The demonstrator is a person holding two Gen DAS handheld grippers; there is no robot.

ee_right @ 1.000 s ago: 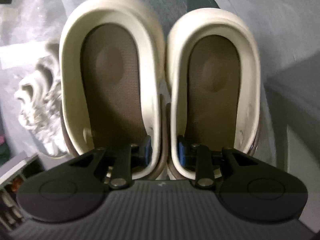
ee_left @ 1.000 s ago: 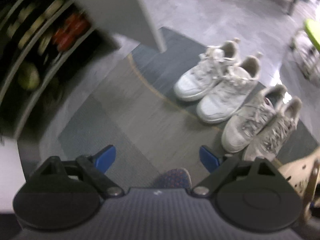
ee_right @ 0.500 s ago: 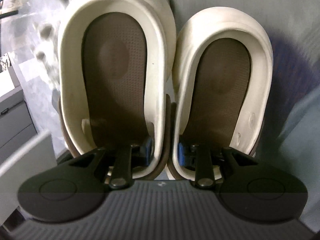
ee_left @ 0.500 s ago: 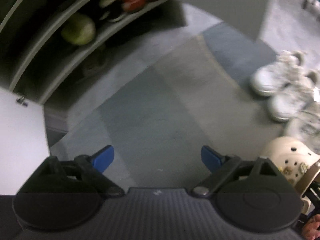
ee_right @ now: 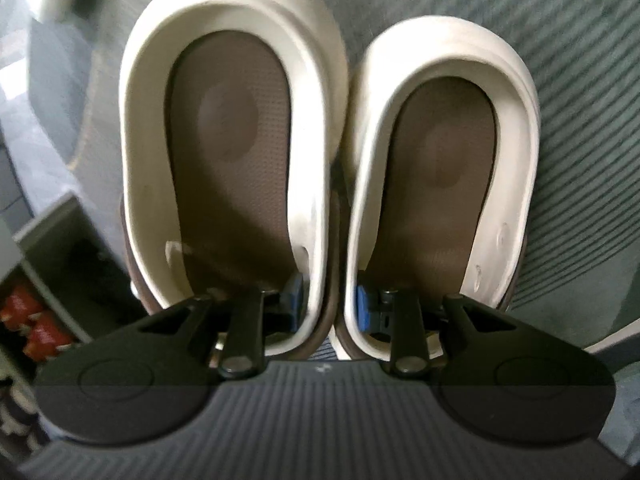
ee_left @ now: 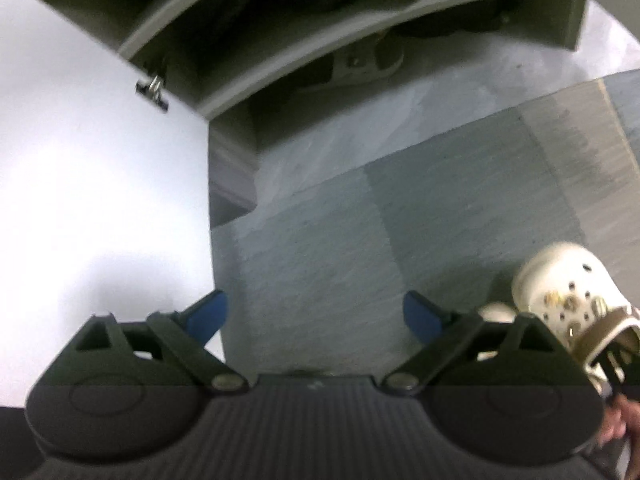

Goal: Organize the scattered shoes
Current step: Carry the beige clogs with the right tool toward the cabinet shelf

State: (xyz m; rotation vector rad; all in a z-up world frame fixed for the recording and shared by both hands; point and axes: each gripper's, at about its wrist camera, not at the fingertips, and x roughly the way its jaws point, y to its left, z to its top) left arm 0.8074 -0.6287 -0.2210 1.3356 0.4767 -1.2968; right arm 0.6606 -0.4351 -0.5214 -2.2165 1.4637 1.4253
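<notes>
The right gripper (ee_right: 328, 306), jaws just eased wider, pinches both clogs (ee_right: 236, 160) by their touching inner walls near the rack (ee_left: 320, 52), so carry level; left gripper (ee_left: 316, 316) gapes empty.

No text, label, brand or number can be read in either view; the pictures are too blurred for any lettering.

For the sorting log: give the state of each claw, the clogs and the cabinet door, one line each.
Left claw: open, empty.
Right claw: gripping the clogs' adjoining inner walls, one finger inside each; its jaws have just been opening a little.
Cream clogs: held together side by side, toes away from the claw.
Cabinet door: swung open.
Cabinet shelf: holds shoes.
</notes>
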